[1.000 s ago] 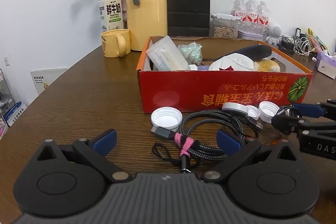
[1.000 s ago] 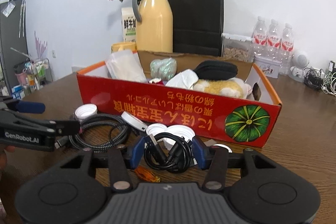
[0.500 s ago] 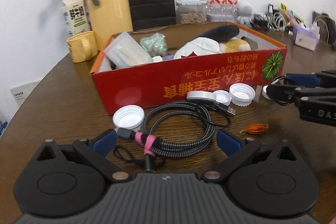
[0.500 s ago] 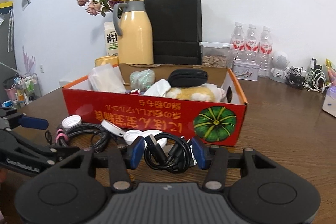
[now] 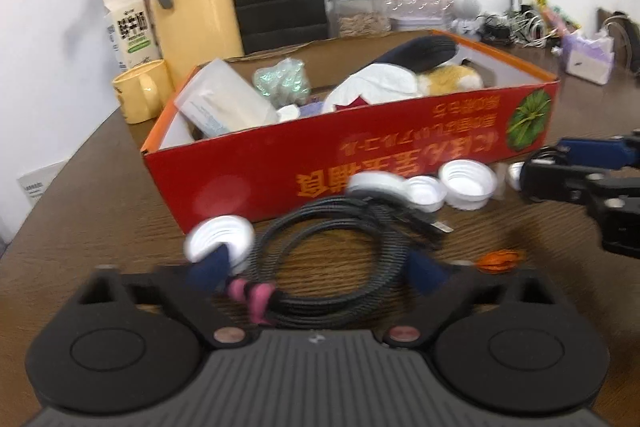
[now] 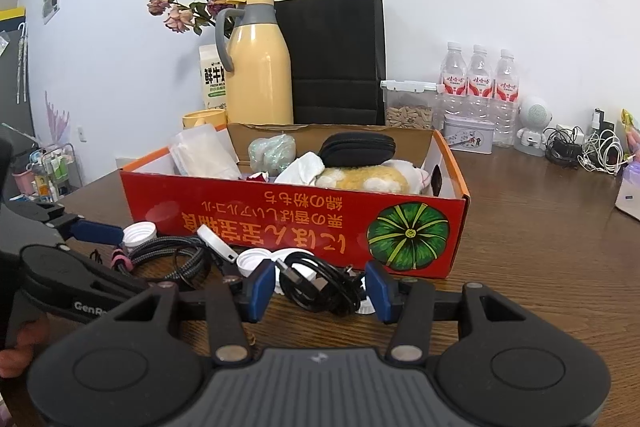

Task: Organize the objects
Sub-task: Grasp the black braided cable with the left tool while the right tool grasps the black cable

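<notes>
A red cardboard box (image 5: pixel 360 151) (image 6: pixel 296 219) holds a pouch, tissue, a plush toy and bags. In front of it lies a braided cable coil with a pink tie (image 5: pixel 340 259) (image 6: pixel 168 259). My left gripper (image 5: pixel 320 267) is open, its blue fingers on either side of this coil. My right gripper (image 6: pixel 320 287) is shut on a small black cable bundle (image 6: pixel 320 287), held just above the table. White bottle caps (image 5: pixel 464 183) (image 6: pixel 138 233) lie along the box front.
An orange dried flower (image 5: pixel 500 259) lies on the table. Behind the box stand a yellow thermos (image 6: pixel 260 67), yellow mug (image 5: pixel 140 91), milk carton (image 5: pixel 132 27), black bag (image 6: pixel 336 55), water bottles (image 6: pixel 480 79) and a snack container (image 6: pixel 408 103). Chargers and tissues sit far right.
My left gripper has moved forward and its fingers now straddle the braided cable coil; its view is blurred by motion. My right gripper has risen a little with the black cable bundle.
</notes>
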Available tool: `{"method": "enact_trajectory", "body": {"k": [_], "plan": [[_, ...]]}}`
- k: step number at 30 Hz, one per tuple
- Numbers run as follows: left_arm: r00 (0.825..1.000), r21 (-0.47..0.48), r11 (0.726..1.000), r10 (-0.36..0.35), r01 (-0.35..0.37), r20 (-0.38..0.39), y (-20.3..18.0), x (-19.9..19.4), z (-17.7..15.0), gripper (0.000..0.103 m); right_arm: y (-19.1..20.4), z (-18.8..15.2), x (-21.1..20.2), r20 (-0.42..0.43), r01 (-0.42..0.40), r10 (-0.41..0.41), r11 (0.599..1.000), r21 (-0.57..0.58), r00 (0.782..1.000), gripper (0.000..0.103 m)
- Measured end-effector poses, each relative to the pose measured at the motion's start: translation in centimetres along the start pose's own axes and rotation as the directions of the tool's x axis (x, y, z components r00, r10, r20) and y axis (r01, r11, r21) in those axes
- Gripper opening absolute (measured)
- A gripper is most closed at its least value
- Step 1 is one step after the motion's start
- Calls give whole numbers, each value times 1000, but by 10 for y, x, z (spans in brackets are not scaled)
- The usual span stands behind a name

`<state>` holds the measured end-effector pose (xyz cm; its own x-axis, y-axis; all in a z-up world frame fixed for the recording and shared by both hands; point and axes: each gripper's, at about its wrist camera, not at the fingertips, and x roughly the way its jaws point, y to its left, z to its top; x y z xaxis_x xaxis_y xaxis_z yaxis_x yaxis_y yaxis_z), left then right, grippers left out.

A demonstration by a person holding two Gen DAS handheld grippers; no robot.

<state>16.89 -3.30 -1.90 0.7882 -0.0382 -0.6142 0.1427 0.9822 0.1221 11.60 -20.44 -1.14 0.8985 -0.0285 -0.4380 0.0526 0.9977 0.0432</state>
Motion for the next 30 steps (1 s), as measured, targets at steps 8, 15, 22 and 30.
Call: {"method": "enact_trajectory", "body": {"k": [8, 15, 22, 30], "plan": [[1000, -8, 1000, -19, 19, -6, 2, -9, -6, 34, 0, 0, 0, 0, 0, 0, 1000, 0, 1000, 48], [1000, 19, 1000, -20, 20, -1, 3, -22, -17, 29, 0, 0, 0, 0, 0, 0, 1000, 0, 1000, 48], [996, -12, 1000, 26, -25, 85, 12, -44, -18, 98, 0, 0, 0, -1, 0, 0, 1000, 1, 1000, 48], [994, -57, 993, 104, -104, 11, 21, -24, -7, 103, 0, 0, 1, -3, -1, 1, 1000, 0, 1000, 48]]}}
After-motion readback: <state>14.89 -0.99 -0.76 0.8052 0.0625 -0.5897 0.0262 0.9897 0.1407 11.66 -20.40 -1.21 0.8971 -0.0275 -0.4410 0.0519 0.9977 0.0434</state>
